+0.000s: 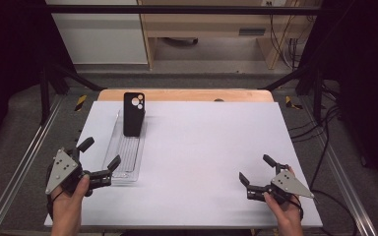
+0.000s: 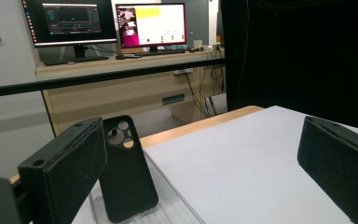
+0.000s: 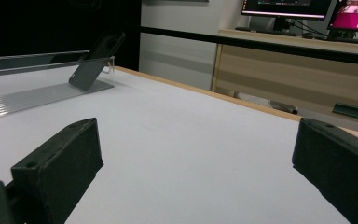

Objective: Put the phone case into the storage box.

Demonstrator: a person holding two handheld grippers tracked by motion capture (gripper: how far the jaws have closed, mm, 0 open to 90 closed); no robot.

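Across the middle of the high view lies the counter [image 1: 202,162], a broad pale sheet with a wooden edge showing along its far side. On its left half sits a clear plastic tray [image 1: 126,156], long and narrow, running from near to far, with a ribbed floor. At the far end of that tray stands a black phone case [image 1: 133,114], upright and leaning back a little, its camera cut-outs at the top facing the person; its foot rests inside the tray. From the left gripper view the phone case [image 2: 127,179] shows just beyond the left jaw, standing on the ribbed tray [image 2: 168,212]. From the right gripper view the tray [image 3: 32,98] and the phone case [image 3: 93,63] are far off at the left.

At the near left corner the left gripper [image 1: 100,153] is held in a hand, just beside the tray's near end. Its jaws are spread wide with nothing between them, one pointing far and one toward the tray. At the near right the right gripper [image 1: 256,169] is held in the other hand, well apart from the tray. Its jaws likewise gape over bare counter and grasp nothing.
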